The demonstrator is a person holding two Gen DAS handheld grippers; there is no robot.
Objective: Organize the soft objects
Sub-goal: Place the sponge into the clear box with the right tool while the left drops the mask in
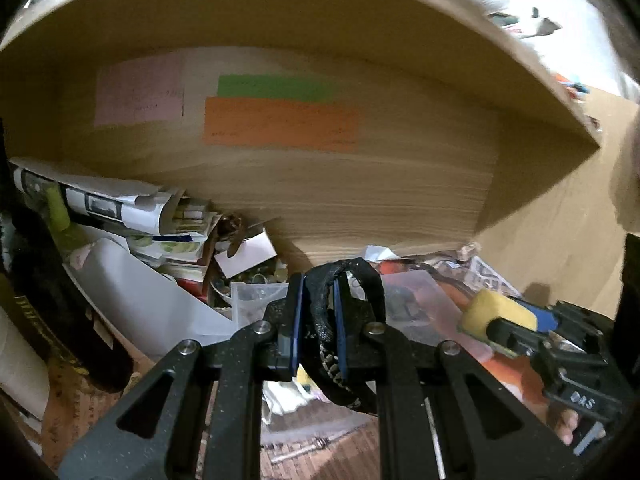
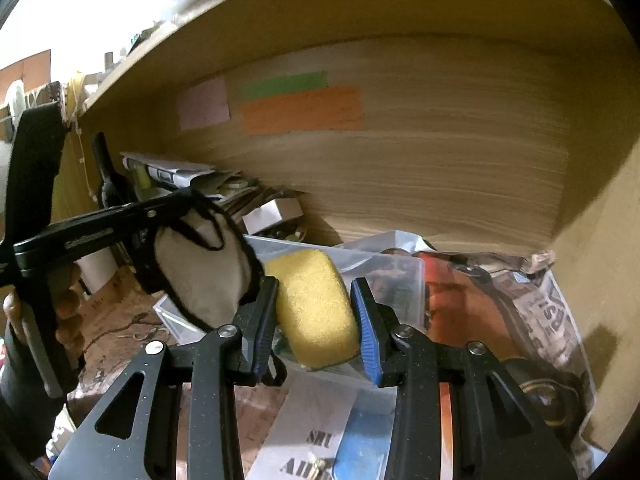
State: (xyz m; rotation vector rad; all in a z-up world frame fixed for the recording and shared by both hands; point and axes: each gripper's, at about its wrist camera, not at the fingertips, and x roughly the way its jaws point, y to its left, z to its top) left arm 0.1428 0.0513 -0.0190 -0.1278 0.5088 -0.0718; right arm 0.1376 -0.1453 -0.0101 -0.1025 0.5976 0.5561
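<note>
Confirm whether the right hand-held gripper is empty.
No, the right hand-held gripper is shut on a yellow sponge, squeezed between its two blue-padded fingers.

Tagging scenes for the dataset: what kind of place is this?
Probably a cluttered home desk or storage shelf. A wooden back panel carries sticky notes, and stacked papers and a clear plastic box crowd the surface below.

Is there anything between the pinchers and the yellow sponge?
No. The right gripper already has the yellow sponge squeezed between its jaws, with nothing in between. It hangs over a clear plastic box in the cluttered wooden shelf. The left gripper holds a black-edged cloth.
</note>
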